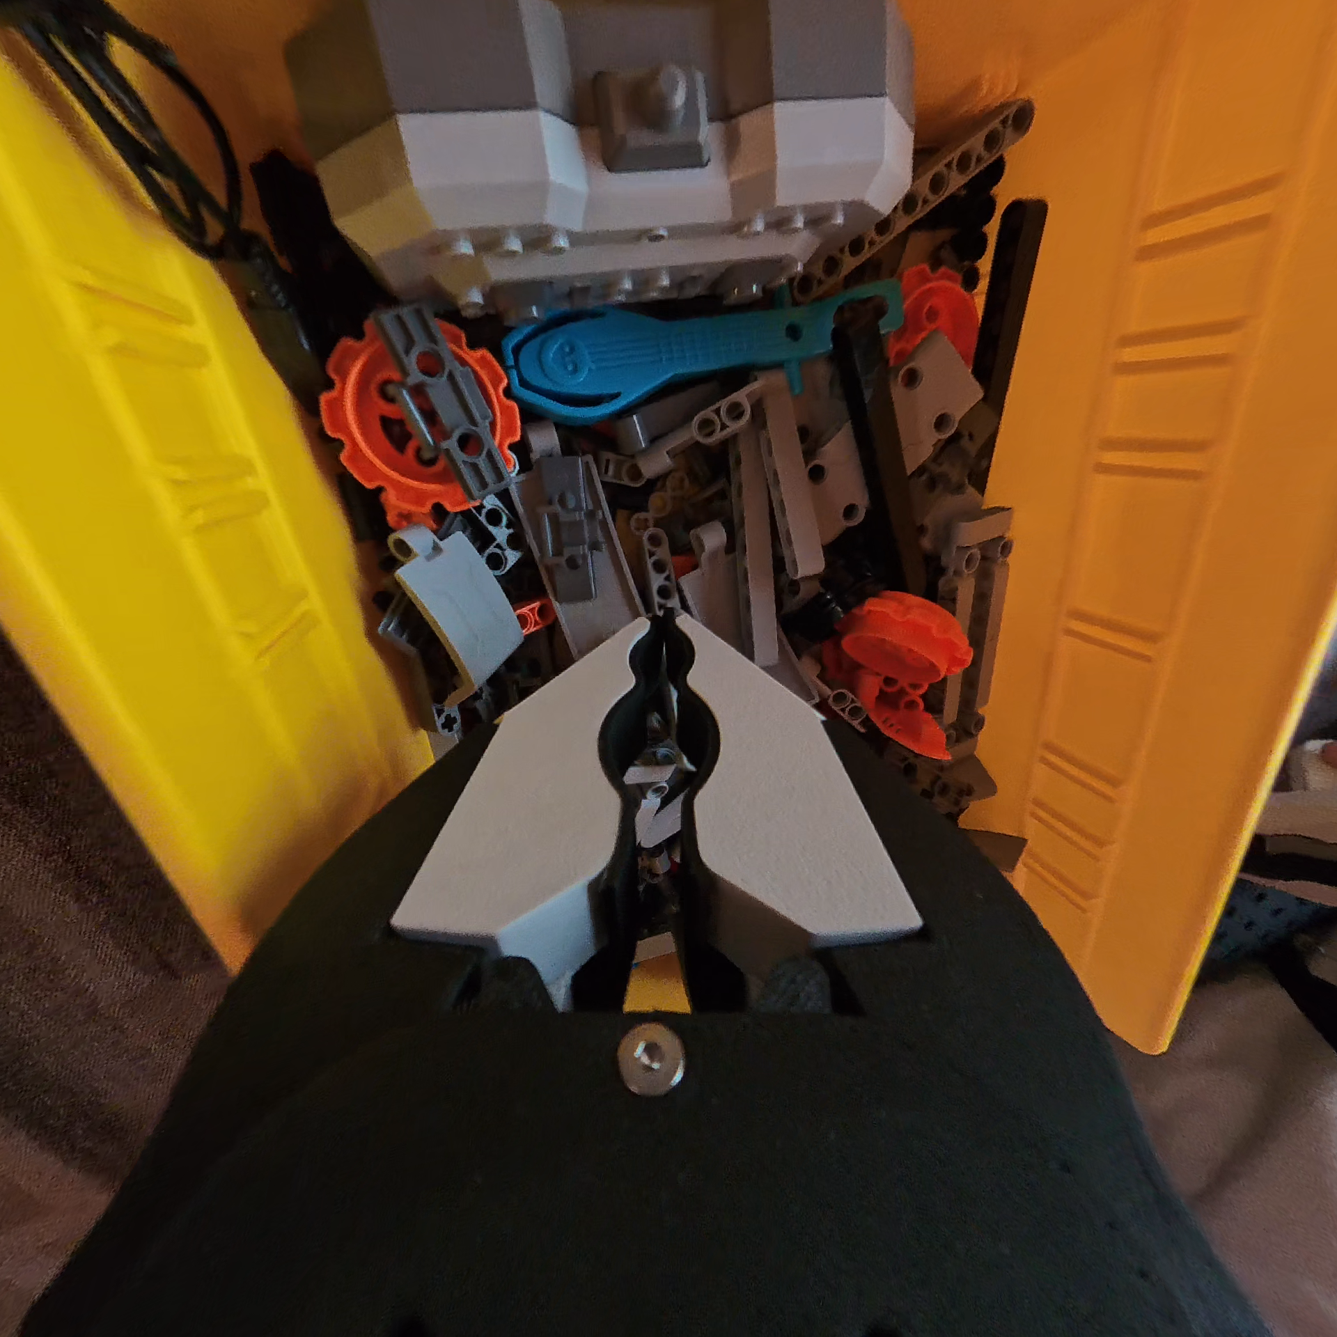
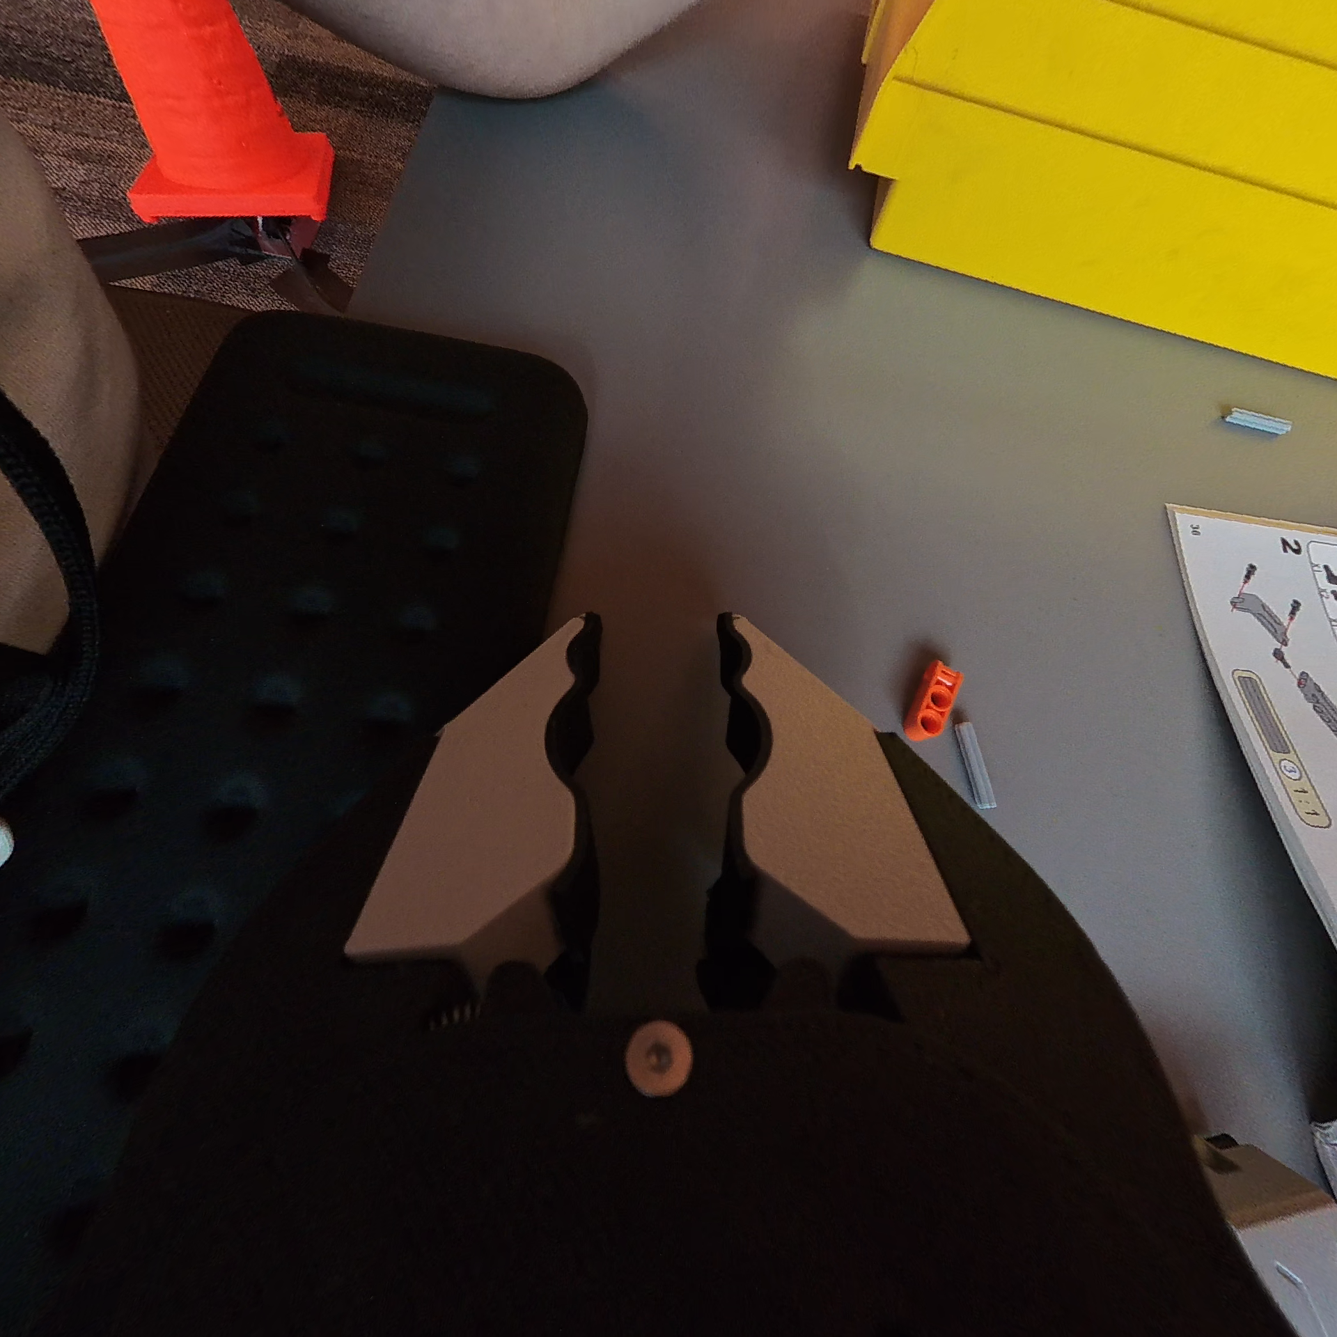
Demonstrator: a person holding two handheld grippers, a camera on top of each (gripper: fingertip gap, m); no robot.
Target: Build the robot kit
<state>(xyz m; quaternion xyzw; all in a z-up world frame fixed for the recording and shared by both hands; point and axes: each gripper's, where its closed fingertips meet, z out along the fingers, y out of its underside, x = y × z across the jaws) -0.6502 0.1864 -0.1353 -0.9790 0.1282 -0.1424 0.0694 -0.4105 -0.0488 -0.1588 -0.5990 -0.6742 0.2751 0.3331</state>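
In the left wrist view my left gripper (image 1: pixel 665 624) is shut, its tips pressed together, and it reaches down into a yellow bin (image 1: pixel 1157 506) over a heap of grey and black building beams (image 1: pixel 767 506). I see nothing held between its tips. Nearby lie an orange gear (image 1: pixel 362 405), a blue lever tool (image 1: pixel 687 354), an orange wheel part (image 1: pixel 897 651) and a large grey-white block (image 1: pixel 615 145). In the right wrist view my right gripper (image 2: pixel 658 640) is open and empty above a grey table (image 2: pixel 723 325). A small orange connector (image 2: pixel 933 700) and a grey axle (image 2: pixel 975 763) lie just to its right.
A yellow lid (image 2: pixel 1085 181) lies at the back right, with another grey axle (image 2: pixel 751 421) in front of it. An instruction booklet (image 2: pixel 1259 723) lies at the right edge. A black dimpled slab (image 2: pixel 325 579) is on the left, an orange cone (image 2: pixel 210 108) beyond it, and a cardboard box (image 2: pixel 1288 1230) at the bottom right. Spacing between my two grippers at the tips: around 35 cm. Measured from the fingertips, the small orange connector (image 2: pixel 933 700) is 6 cm or so from the right gripper and 30 cm from the left. The grey axle (image 2: pixel 975 763) lies some 8 cm from my right tips, 30 cm from my left tips. The orange gear (image 1: pixel 362 405) lies some 8 cm from my left tips, 40 cm from my right tips.
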